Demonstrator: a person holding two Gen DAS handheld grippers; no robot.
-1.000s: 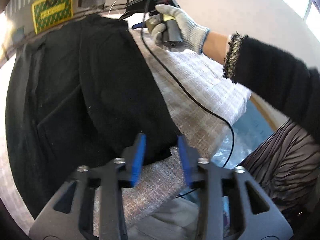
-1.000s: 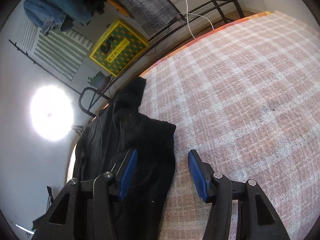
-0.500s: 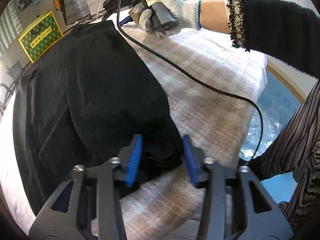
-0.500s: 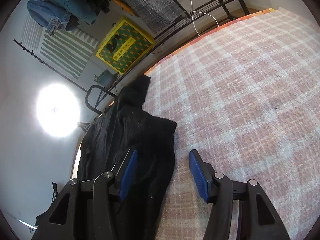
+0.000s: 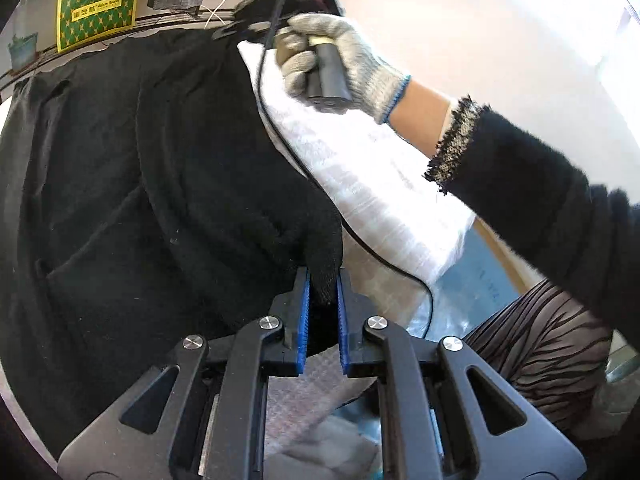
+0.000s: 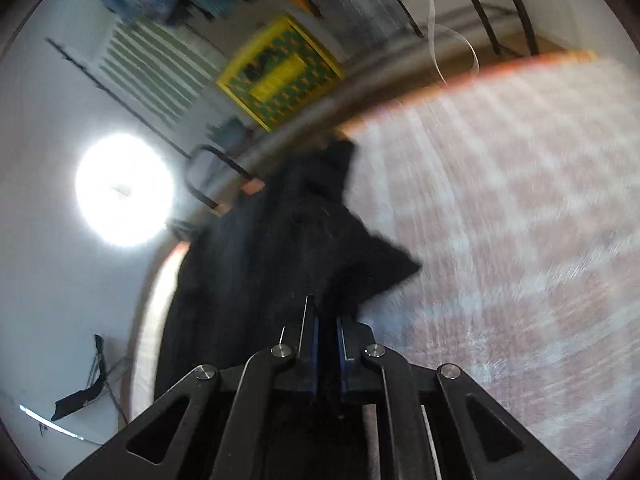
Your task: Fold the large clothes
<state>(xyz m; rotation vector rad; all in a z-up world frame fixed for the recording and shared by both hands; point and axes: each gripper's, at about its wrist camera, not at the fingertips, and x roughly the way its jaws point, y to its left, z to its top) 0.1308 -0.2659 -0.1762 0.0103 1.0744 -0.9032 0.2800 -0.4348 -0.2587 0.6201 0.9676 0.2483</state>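
Note:
A large black garment point(image 5: 160, 180) lies spread over the plaid bed cover point(image 5: 360, 168). In the left wrist view my left gripper point(image 5: 323, 276) has its jaws closing on the garment's near corner, and the blue pads press black fabric between them. In the right wrist view, which is blurred by motion, my right gripper point(image 6: 326, 320) is closing on a fold of the same garment point(image 6: 280, 248), lifted into a peak off the cover point(image 6: 500, 220). A gloved hand point(image 5: 352, 64) holds that right gripper at the garment's far end.
A black cable point(image 5: 304, 168) trails from the right gripper across the cover. A yellow-green box point(image 6: 280, 76) and a metal rack point(image 6: 500, 12) with hanging clothes stand beyond the bed. The person's striped skirt point(image 5: 540, 340) is at the bed's near right edge.
Both grippers went from open to shut on the black fabric. The left pads closed on the near corner; the right gripper pinched a fold and lifted it, its view swinging.

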